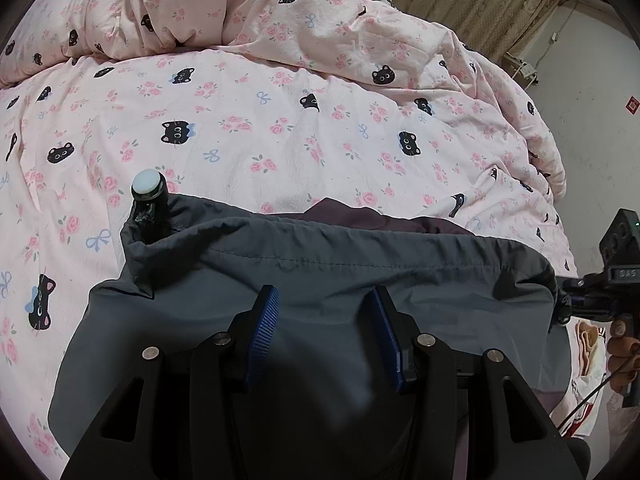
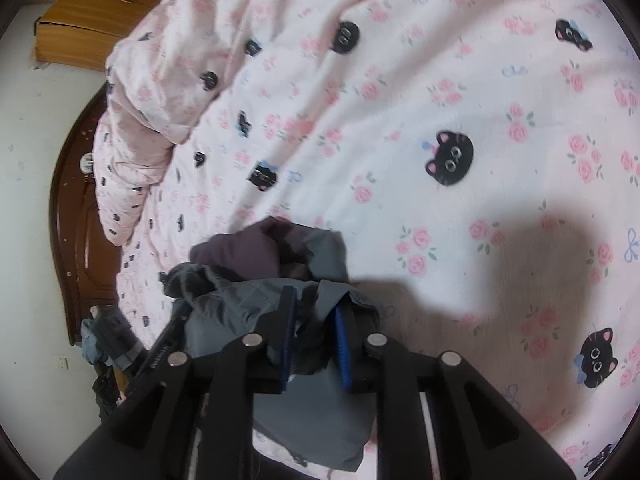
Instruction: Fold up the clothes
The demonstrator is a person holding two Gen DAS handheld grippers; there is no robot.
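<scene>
2 grippers are over the bed, and the grey garment (image 1: 360, 280) lies spread on the pink cat-print bedding (image 1: 248, 120), with a dark purple lining (image 1: 360, 212) peeking out past its gathered far hem. Left gripper (image 1: 324, 336) hangs above the middle of the cloth, blue pads (image 1: 264, 332) standing apart, smooth fabric showing in the gap between them; whether the tips press into it, I cannot tell. At the near left corner of the hem, a black drawcord stopper with a white cap (image 1: 149, 188) pokes up out of the channel. Over in the right wrist view, the right gripper (image 2: 316, 336) has a bunched fold of the grey garment (image 2: 312, 400) between its fingers (image 2: 289, 336), which stand a little apart, the cloth draping loosely there. A cardboard box (image 2: 92, 20) sits on the floor beyond the bed's wooden frame (image 2: 76, 216).
</scene>
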